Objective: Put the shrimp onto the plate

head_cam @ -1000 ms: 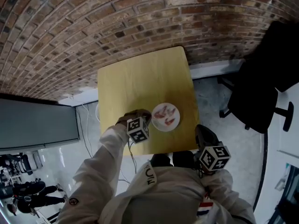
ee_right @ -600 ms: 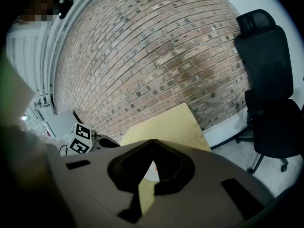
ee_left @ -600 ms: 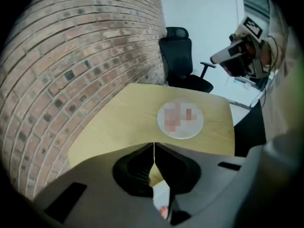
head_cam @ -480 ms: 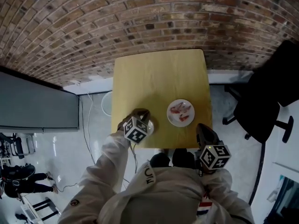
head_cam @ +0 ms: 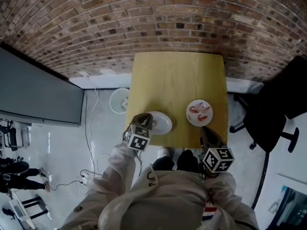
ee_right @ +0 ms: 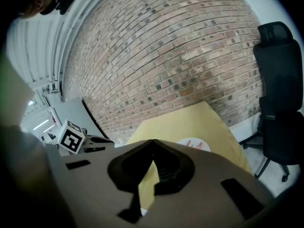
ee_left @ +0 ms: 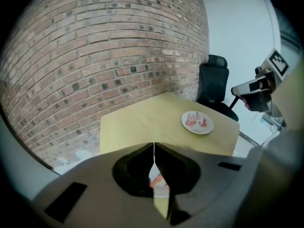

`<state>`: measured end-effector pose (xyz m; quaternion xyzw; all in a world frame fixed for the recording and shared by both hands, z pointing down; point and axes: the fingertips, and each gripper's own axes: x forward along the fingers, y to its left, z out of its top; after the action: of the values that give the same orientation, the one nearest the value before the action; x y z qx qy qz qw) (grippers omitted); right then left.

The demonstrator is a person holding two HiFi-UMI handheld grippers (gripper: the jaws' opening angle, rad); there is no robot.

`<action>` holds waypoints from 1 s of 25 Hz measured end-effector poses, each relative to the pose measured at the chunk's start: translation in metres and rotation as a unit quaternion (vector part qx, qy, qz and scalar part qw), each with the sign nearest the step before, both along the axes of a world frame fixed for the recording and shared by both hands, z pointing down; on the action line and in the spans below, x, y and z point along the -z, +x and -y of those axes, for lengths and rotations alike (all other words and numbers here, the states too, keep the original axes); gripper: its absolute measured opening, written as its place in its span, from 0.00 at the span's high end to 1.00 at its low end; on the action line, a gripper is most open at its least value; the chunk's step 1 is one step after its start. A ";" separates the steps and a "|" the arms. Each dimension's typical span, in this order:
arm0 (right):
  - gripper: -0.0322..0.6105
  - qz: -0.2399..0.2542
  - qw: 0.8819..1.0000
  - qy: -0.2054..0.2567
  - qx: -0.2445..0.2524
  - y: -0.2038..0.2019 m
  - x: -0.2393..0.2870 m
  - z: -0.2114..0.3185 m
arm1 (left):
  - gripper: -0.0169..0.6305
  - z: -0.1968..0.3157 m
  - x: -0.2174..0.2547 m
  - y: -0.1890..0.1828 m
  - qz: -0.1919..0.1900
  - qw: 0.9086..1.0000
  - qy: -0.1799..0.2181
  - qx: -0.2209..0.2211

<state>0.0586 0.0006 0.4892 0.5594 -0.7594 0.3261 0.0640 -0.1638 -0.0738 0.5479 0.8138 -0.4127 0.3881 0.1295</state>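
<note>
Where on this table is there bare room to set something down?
The whole far half of the table, toward the brick wall, is bare. The near edge is crowded: white plate, shrimp plate, left gripper, right gripper.

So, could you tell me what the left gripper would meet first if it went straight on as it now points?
Probably the bare yellow table just past the shut tips of the left gripper; the plate of shrimp lies right of that line, though depth is unclear.
</note>
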 end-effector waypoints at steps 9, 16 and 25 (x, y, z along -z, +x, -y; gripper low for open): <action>0.91 -0.030 0.999 0.006 0.010 -0.057 0.004 -0.019 | 0.95 -0.027 0.013 -0.052 -0.035 0.998 0.021 0.040; 0.91 -0.033 0.999 0.012 0.006 -0.087 0.011 -0.038 | 0.95 -0.052 0.010 -0.072 -0.032 0.999 0.017 0.019; 0.91 -0.037 0.999 0.005 0.018 -0.078 0.012 -0.049 | 0.95 -0.062 0.007 -0.059 -0.019 1.000 0.011 0.006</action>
<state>-0.0190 0.0494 0.4771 0.5575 -0.7682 0.3000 0.0954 -0.2226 -0.0115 0.5412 0.8198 -0.4193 0.3672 0.1312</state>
